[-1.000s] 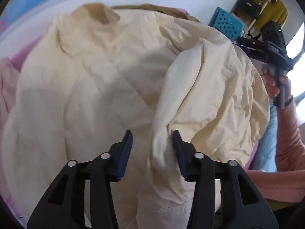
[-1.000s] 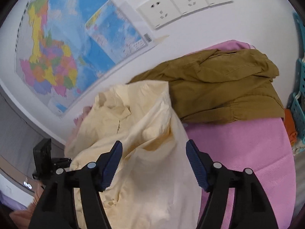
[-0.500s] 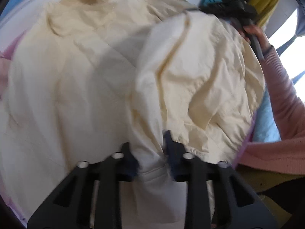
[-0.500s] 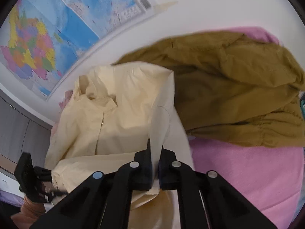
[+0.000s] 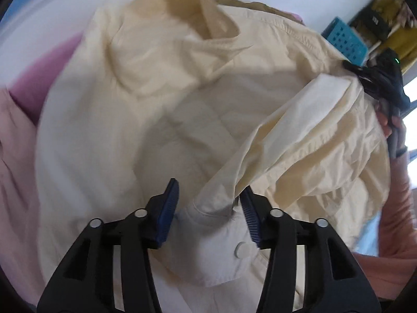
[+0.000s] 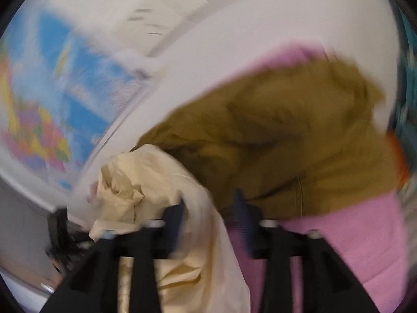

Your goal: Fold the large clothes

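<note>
A cream shirt (image 5: 161, 120) lies spread on the pink cover, collar at the top. One sleeve (image 5: 281, 135) runs slantwise down across it, and its buttoned cuff (image 5: 221, 232) lies between the jaws of my left gripper (image 5: 209, 190). Those jaws are opening; the left pad stands off the cloth. In the blurred right wrist view, the right gripper (image 6: 208, 199) is opening too, with a loose fold of the cream shirt (image 6: 206, 224) hanging between its separated pads. A hand (image 5: 389, 125) in a pink sleeve holds the other black tool at the shirt's right edge.
An olive-brown garment (image 6: 273, 146) lies bunched behind the shirt on the pink cover (image 6: 365, 240). A pale pink garment (image 5: 15, 161) lies at the left. A blue basket (image 5: 344, 39) stands at the back right. A map (image 6: 52, 104) hangs on the white wall.
Half a second ago both grippers were shut on cream cloth; now both stand apart. The left one has carried the sleeve across the shirt. The right view has swung and blurred.
</note>
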`<control>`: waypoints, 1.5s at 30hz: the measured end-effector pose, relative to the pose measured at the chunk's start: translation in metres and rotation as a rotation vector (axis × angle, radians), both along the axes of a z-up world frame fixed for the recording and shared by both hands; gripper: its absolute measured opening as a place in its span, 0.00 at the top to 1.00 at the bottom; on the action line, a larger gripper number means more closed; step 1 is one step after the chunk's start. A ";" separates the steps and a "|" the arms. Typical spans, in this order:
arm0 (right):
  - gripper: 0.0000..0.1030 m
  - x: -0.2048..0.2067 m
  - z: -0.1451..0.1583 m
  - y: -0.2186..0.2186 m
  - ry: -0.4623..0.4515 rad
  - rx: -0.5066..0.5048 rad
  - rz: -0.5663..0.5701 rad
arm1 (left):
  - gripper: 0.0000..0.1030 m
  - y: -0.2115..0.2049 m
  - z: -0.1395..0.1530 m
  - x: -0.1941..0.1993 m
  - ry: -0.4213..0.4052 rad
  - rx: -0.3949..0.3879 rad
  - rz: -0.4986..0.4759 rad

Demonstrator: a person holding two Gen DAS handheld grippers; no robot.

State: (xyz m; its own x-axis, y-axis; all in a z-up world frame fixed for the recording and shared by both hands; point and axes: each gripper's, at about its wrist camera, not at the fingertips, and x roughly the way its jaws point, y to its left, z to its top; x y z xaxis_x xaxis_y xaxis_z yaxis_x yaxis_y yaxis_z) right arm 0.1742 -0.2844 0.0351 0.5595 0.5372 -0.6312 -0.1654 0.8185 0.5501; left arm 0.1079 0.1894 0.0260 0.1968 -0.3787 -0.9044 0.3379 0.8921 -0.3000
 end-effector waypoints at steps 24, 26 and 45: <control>0.70 0.038 -0.047 0.147 0.250 -0.746 0.440 | 0.76 0.010 -0.002 -0.108 -0.009 -0.083 -0.215; 0.91 0.039 -0.040 0.144 0.231 -0.740 0.419 | 0.77 0.001 -0.002 -0.110 -0.010 -0.085 -0.204; 0.80 0.065 0.024 0.071 0.059 -0.074 0.161 | 0.79 0.056 -0.014 -0.017 -0.017 -0.010 0.086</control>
State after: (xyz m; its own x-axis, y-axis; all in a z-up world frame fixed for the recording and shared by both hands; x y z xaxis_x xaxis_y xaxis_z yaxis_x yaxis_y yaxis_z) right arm 0.2395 -0.2137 0.0590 0.4308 0.5678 -0.7014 -0.2670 0.8227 0.5019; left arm 0.0905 0.2456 0.0118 0.2442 -0.3688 -0.8969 0.2652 0.9150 -0.3040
